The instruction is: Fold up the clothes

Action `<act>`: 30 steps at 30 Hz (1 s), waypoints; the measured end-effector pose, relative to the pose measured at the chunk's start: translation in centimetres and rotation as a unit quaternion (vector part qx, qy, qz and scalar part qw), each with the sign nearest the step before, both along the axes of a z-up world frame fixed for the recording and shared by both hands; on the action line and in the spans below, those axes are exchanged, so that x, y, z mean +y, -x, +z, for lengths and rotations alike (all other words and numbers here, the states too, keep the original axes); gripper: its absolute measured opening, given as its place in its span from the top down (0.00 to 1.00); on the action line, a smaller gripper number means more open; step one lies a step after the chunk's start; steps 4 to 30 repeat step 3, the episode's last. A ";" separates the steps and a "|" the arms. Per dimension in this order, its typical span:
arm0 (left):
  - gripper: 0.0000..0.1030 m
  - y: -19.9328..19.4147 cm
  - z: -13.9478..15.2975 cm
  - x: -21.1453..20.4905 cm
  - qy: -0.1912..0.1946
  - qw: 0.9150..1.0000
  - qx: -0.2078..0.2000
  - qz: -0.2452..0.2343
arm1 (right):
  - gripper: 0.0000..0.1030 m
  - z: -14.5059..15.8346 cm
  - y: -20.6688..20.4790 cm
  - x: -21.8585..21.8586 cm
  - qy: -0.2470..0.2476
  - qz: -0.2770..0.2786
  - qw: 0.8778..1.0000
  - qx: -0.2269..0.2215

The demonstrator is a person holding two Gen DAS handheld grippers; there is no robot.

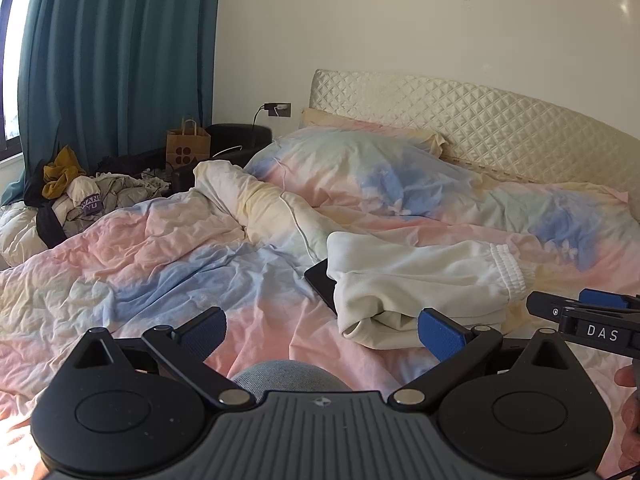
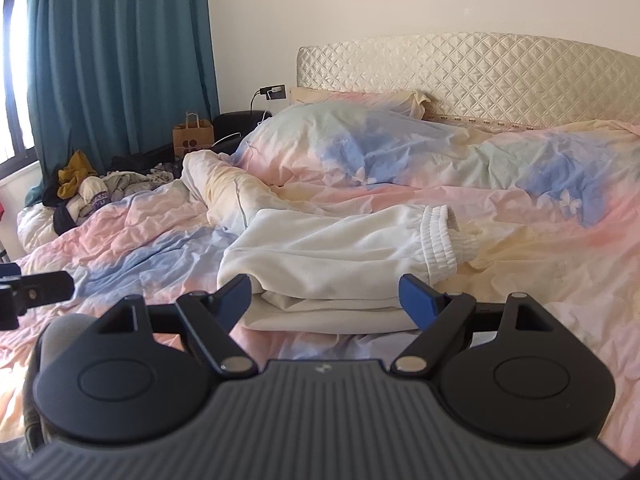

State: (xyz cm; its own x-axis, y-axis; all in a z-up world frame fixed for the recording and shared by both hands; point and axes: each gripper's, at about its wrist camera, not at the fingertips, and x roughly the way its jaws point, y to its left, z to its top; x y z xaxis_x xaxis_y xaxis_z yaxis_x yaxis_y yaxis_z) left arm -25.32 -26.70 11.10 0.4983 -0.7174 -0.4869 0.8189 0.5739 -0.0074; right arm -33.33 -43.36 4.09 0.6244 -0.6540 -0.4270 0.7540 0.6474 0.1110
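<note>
Cream-white sweatpants [image 1: 420,276] lie folded on the pastel duvet [image 1: 160,264], elastic waistband to the right. In the right wrist view the sweatpants [image 2: 332,252] lie just ahead of my right gripper. My left gripper [image 1: 322,334] is open and empty, just left of and in front of the pants. My right gripper [image 2: 326,300] is open and empty, with its jaws on either side of the near folded edge. The right gripper also shows in the left wrist view [image 1: 584,312], and the left gripper at the left edge of the right wrist view [image 2: 36,288].
A dark tablet [image 1: 322,286] lies partly under the pants' left edge. A pile of clothes [image 1: 80,196] sits at the far left of the bed. A paper bag [image 1: 188,146], teal curtain [image 1: 120,60], pillows [image 1: 360,168] and quilted headboard [image 1: 460,116] stand behind. My grey-clad knee [image 1: 288,374] is below.
</note>
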 end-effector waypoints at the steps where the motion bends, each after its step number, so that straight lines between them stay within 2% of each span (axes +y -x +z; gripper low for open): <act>1: 0.00 -0.1 0.0 0.0 0.000 1.000 0.000 0.000 | 0.19 0.0 0.0 0.0 0.001 0.001 1.000 0.001; 30: 0.00 -0.1 -0.1 0.0 0.000 1.000 0.002 -0.001 | 0.19 0.0 -0.2 0.1 0.002 0.002 1.000 0.003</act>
